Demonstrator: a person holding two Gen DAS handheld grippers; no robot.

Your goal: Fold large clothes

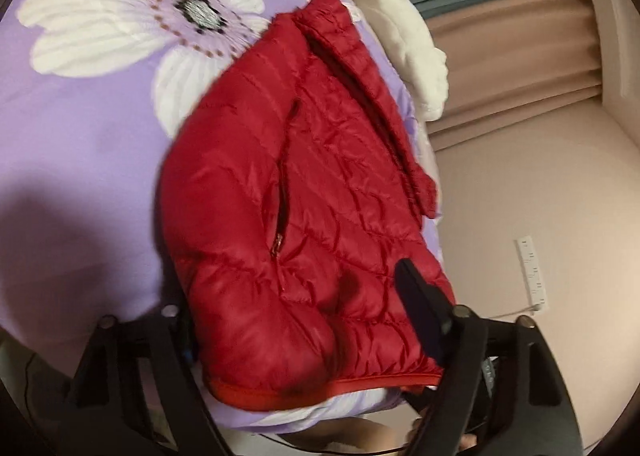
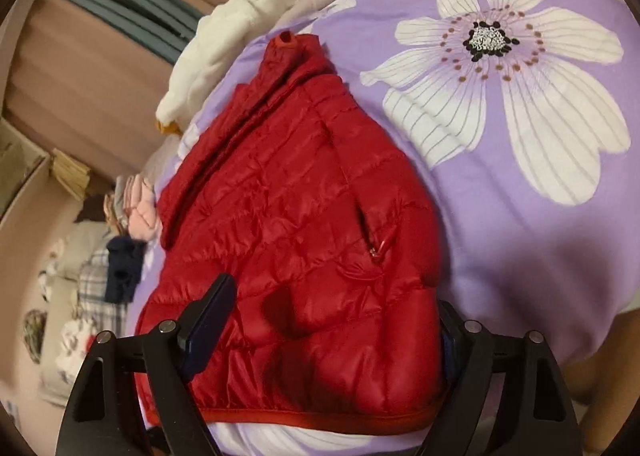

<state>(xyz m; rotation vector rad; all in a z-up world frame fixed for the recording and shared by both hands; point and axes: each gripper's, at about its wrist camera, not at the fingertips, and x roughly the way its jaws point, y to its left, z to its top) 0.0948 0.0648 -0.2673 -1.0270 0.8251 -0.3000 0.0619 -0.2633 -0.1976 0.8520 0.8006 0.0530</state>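
A red quilted puffer jacket lies on a purple bedspread with large white flowers; it also shows in the right wrist view. My left gripper stands wide open around the jacket's hem end; one finger rests over the fabric, the other is hidden behind a fold. My right gripper is likewise wide open astride the hem, one finger on top of the fabric, the other mostly hidden at the right. The jacket's zip pocket faces up.
A white plush toy lies at the bed's far edge, by pink curtains. A pile of other clothes sits beside the jacket in the right view. A white power strip lies on the pink floor.
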